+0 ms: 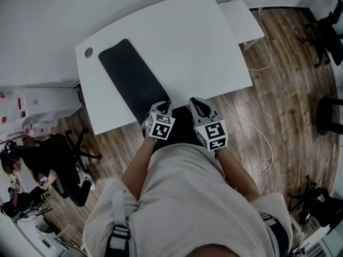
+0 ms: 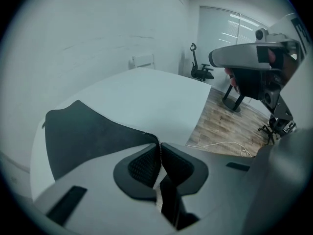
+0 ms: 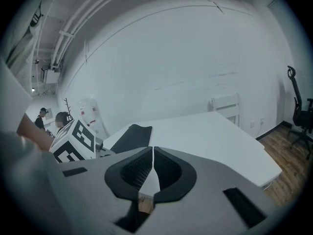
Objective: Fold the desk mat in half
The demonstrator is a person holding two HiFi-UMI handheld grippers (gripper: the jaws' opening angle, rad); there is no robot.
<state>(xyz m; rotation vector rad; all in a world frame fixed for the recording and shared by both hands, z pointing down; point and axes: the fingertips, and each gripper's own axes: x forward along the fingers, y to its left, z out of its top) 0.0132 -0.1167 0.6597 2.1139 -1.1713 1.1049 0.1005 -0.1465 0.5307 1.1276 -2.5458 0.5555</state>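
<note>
A dark desk mat [image 1: 131, 76] lies flat and slantwise on the white desk [image 1: 187, 42], from the far left to the near edge. My left gripper [image 1: 167, 103] is at the mat's near right corner, at the desk's front edge. In the left gripper view the mat [image 2: 93, 136] runs away to the left and its stitched corner sits pinched between the gripper's [image 2: 159, 147] pads. My right gripper [image 1: 195, 103] hovers just right of the left one, beyond the mat. Seen from its own camera, the right gripper [image 3: 153, 152] is shut with nothing in it.
A round cable hole [image 1: 88, 52] sits in the desk's far left corner. A small white side table [image 1: 245, 18] joins the desk's far right. A cable [image 1: 262, 143] trails over the wood floor. Office chairs [image 1: 326, 31] stand right, and a seated person [image 1: 40, 162] is at left.
</note>
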